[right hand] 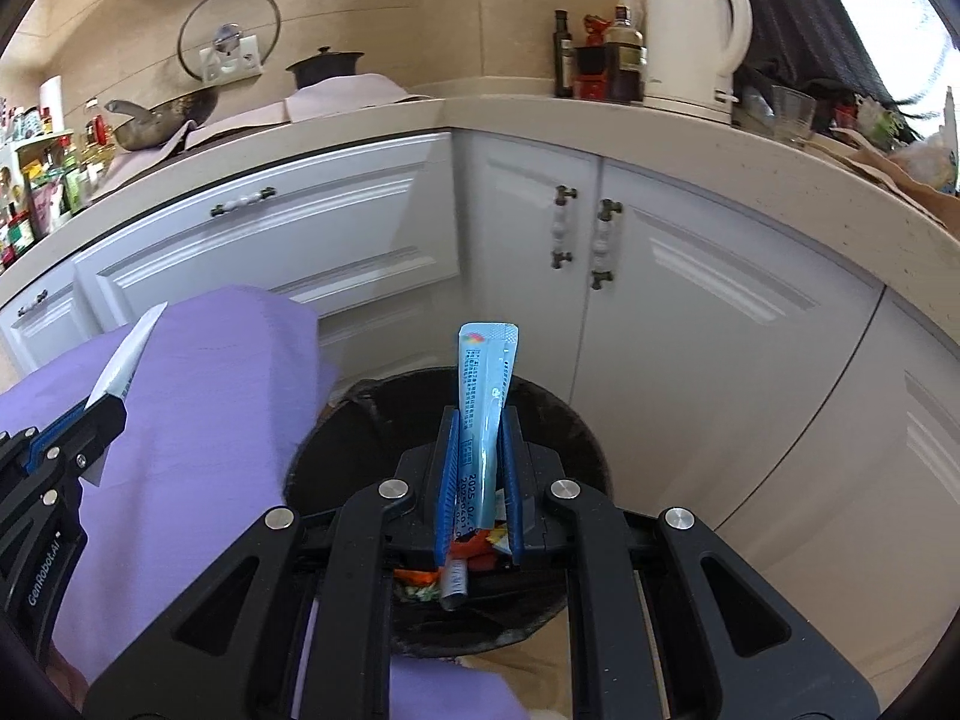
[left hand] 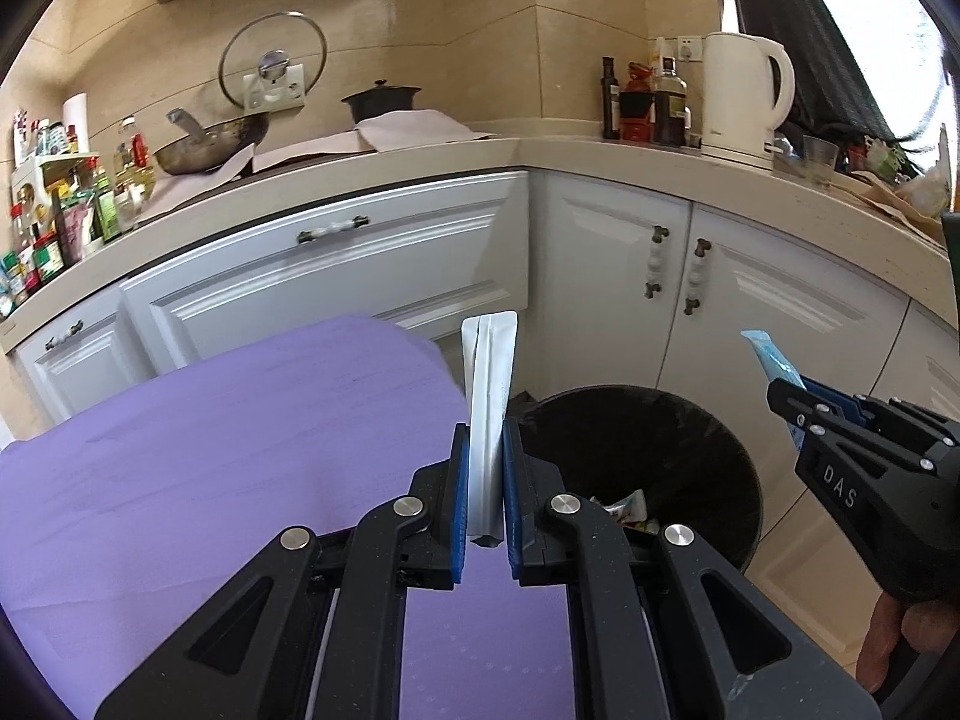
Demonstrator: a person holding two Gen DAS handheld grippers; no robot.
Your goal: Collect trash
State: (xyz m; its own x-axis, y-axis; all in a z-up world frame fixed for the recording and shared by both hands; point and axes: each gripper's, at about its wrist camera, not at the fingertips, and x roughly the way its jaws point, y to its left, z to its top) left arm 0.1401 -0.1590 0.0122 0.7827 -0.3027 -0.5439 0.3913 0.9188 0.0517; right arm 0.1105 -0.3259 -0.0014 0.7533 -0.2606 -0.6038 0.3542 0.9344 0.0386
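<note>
1. A white sachet (left hand: pixel 489 414) is being gripped tightly by the left gripper (left hand: pixel 485 450), beside the black bin (left hand: pixel 690 438).
2. A blue sachet (right hand: pixel 483 402) is being pinched by the right gripper (right hand: pixel 480 456), above the bin's opening.

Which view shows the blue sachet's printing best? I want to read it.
The right wrist view: the blue sachet faces the camera between the right gripper pads. The left wrist view shows only its tip, edge-on.
</note>
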